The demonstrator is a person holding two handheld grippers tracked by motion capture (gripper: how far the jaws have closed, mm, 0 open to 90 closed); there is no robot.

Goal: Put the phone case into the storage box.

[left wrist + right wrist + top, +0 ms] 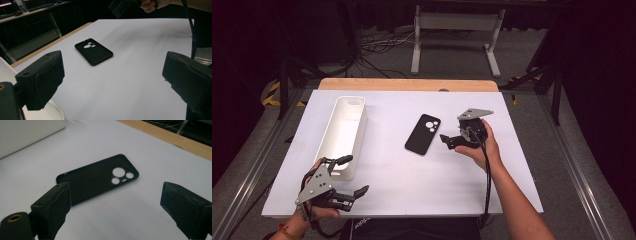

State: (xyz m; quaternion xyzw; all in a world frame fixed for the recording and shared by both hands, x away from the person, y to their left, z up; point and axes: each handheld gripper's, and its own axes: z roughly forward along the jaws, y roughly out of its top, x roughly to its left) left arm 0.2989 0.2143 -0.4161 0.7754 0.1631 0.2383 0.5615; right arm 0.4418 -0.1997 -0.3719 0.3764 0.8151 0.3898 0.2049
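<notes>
Nothing looks handled yet: phone case [423, 134] lies flat beside the empty white bin [343, 134]; right tongs [451, 140] near it, left tongs [352, 175] both gape apart

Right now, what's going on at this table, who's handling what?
A person sits at a white-topped table with a hand-held gripper in each hand. The right gripper hovers just right of a black phone case lying flat, camera cutouts facing up, its jaws open and pointed at the case without touching it. The left gripper waits near the table's near left corner, jaws open and holding nothing, beside a long white tray. Nothing has been picked up.
</notes>
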